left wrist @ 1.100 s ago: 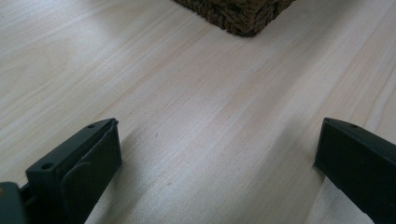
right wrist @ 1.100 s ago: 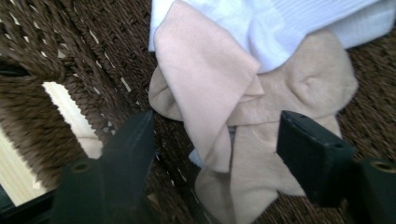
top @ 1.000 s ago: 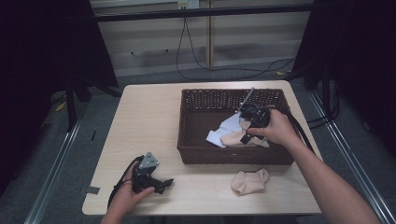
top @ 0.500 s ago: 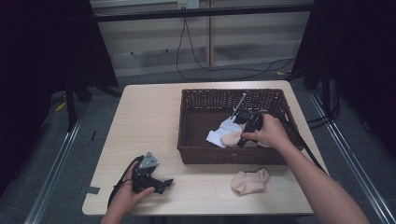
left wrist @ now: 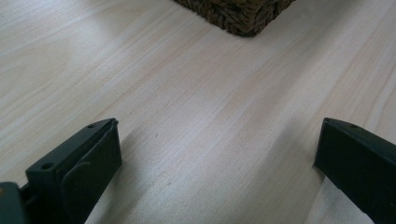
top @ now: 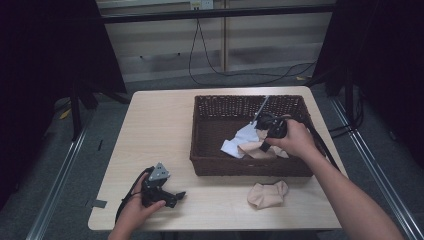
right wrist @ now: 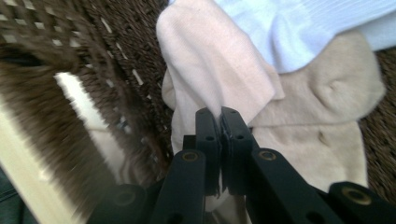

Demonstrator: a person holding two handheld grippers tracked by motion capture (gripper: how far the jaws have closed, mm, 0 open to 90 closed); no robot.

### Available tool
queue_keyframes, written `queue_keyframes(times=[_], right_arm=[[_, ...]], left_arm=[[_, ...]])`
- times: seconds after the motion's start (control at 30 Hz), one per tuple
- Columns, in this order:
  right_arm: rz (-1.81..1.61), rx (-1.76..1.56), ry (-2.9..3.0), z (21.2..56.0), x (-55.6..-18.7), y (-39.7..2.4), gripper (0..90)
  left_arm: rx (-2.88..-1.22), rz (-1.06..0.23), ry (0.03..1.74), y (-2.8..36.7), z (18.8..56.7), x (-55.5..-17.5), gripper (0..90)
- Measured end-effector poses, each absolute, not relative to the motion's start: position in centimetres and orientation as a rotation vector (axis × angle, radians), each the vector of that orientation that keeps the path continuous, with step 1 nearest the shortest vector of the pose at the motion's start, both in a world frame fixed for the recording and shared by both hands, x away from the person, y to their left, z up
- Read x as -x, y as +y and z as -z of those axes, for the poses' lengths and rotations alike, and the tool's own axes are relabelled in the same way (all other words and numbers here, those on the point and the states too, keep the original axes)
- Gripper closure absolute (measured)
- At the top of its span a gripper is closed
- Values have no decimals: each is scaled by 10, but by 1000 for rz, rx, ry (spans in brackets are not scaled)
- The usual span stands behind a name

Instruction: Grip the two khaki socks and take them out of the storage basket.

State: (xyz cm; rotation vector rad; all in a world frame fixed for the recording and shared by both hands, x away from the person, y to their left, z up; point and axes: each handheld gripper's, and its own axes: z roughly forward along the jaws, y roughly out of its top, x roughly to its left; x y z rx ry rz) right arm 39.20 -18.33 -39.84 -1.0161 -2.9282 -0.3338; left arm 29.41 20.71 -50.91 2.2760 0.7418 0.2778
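The right gripper [right wrist: 219, 119] was down inside the wicker basket [top: 205, 165], at about three o'clock from the table's centre. Its jaws had just been closing and stood pressed together on a thin fold of a pale pink sock [right wrist: 210, 60]. That sock lay in the basket's near half, against a beige sock [right wrist: 322, 116] and partly under a white sock [right wrist: 299, 28].

The pinch looked shallow, only the sock's edge between the pads, so a quick lift could have let the cloth slide out and drop back. The beige sock touched the pinched fold, and some of it may have been caught as well; both could then have come up together. The white sock lying across them might have been dragged along or tipped over the rim. A pull toward the near wall could have snagged fabric on the weave.

The left gripper [top: 159, 189] rested on the table [top: 160, 120] at about seven o'clock, jaws spread wide with nothing between them. Another beige sock [top: 269, 193] lay on the table at five o'clock, just outside the basket.
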Motion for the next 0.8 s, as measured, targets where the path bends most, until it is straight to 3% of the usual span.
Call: queue_keyframes(times=[0.8], right_arm=[[425, 988, -2949, 303, -375, -207, 877]], left_arm=[[-2269, -285, 745, 207, 509, -294, 0]])
